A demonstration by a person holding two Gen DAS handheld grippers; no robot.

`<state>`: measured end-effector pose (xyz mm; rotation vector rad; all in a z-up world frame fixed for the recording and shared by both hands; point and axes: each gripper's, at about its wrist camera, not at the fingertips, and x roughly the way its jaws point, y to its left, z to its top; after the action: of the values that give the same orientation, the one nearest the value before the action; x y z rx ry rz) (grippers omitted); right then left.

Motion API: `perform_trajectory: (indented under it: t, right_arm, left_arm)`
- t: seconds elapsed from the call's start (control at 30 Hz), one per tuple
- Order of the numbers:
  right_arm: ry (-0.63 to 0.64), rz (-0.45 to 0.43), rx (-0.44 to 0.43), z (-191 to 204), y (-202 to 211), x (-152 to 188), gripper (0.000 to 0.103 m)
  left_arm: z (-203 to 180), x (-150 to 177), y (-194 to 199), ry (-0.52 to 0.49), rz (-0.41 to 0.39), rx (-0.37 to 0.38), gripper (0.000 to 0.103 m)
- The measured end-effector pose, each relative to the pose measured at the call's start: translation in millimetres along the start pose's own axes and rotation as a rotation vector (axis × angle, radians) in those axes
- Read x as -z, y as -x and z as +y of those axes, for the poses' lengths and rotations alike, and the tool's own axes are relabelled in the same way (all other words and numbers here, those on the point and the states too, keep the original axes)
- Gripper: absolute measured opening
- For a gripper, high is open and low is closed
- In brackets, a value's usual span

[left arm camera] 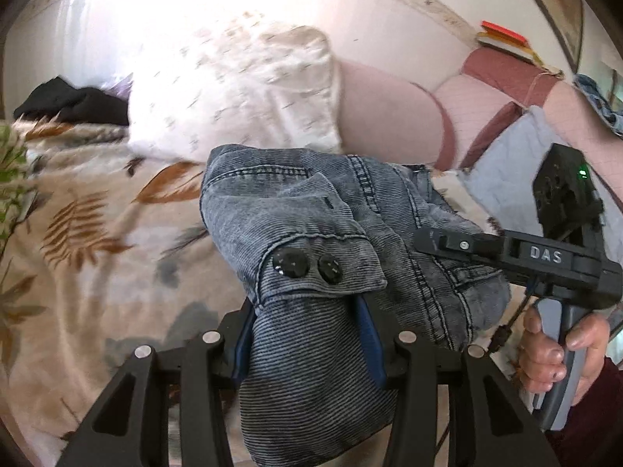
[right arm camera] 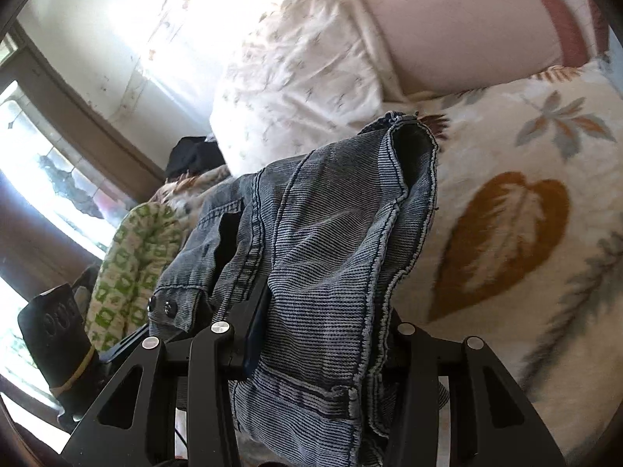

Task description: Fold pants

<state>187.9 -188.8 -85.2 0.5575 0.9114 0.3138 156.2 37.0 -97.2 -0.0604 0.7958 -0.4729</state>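
Left wrist camera: mounted behind its gripper's fingers, looking forward and slightly down, very near the denim pants (left arm camera: 311,257) bunched before the lens. Beyond the pants lies the white pillow (left arm camera: 237,93); right of them the right gripper (left arm camera: 424,241) appears from the side.

Right wrist camera: same mounting, equally close to the pants (right arm camera: 331,241), view rolled, window to their left.

Shared: pants, white pillow (right arm camera: 296,78), leaf-print blanket (left arm camera: 89,225) (right arm camera: 506,233).
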Motion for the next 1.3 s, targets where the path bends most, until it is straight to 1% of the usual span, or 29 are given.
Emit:
perform_trajectory:
  t: [0.13, 0.2, 0.27, 0.33, 0.37, 0.4, 0.47, 0.53, 0.6, 0.7, 0.83, 0.9, 1.0, 1.2, 1.3]
  right_arm:
    - [0.024, 0.026, 0.005, 11.5, -25.1, 9.6, 0.041]
    - [0.047, 0.039, 0.032, 13.9, -34.8, 14.3, 0.041]
    - [0.057, 0.049, 0.059, 13.8, -41.7, 18.0, 0.041]
    - [0.045, 0.063, 0.069, 7.2, -45.7, 20.4, 0.041]
    - [0.044, 0.070, 0.075, 5.2, -47.0, 20.3, 0.041]
    - [0.042, 0.079, 0.085, 3.4, -48.5, 20.5, 0.046]
    - [0.029, 0.106, 0.109, -1.2, -52.3, 22.2, 0.049]
    - [0.035, 0.107, 0.119, -1.2, -52.1, 24.3, 0.054]
    - [0.050, 0.112, 0.145, 1.3, -51.2, 24.3, 0.059]
    - [0.064, 0.105, 0.157, 5.2, -48.2, 24.4, 0.061]
    - [0.076, 0.118, 0.197, 7.3, -49.7, 26.2, 0.063]
    - [0.071, 0.128, 0.220, 6.0, -51.7, 27.3, 0.065]
    - [0.067, 0.128, 0.225, 5.2, -51.2, 28.0, 0.067]
    - [0.059, 0.145, 0.249, 2.6, -56.4, 28.5, 0.074]
    - [0.047, 0.155, 0.247, -0.5, -59.2, 28.5, 0.076]
  left_arm:
    - [14.8, 5.3, -12.1, 0.010, 0.019, -0.053, 0.049]
    - [18.5, 8.7, -19.5, 0.013, 0.037, -0.062, 0.049]
    - [17.8, 12.6, -25.9, -0.005, 0.051, -0.086, 0.050]
    - [16.1, 15.4, -27.7, -0.015, 0.055, -0.108, 0.055]
    - [15.5, 16.4, -28.7, -0.018, 0.057, -0.123, 0.061]
    - [15.4, 18.0, -30.5, -0.018, 0.067, -0.143, 0.068]
    - [16.6, 20.1, -32.2, -0.016, 0.076, -0.173, 0.072]
    - [17.0, 19.9, -31.0, -0.012, 0.073, -0.188, 0.078]
    - [16.9, 19.3, -29.7, -0.019, 0.070, -0.223, 0.088]
    - [16.0, 19.2, -29.0, -0.031, 0.069, -0.264, 0.094]
    - [14.9, 20.1, -29.7, -0.036, 0.079, -0.284, 0.097]
    - [14.1, 20.3, -30.5, -0.039, 0.081, -0.291, 0.097]
    - [13.9, 21.3, -31.4, -0.047, 0.081, -0.303, 0.100]
    - [18.6, 24.8, -34.6, -0.028, 0.090, -0.294, 0.102]
    - [23.4, 25.8, -37.7, -0.011, 0.101, -0.282, 0.103]
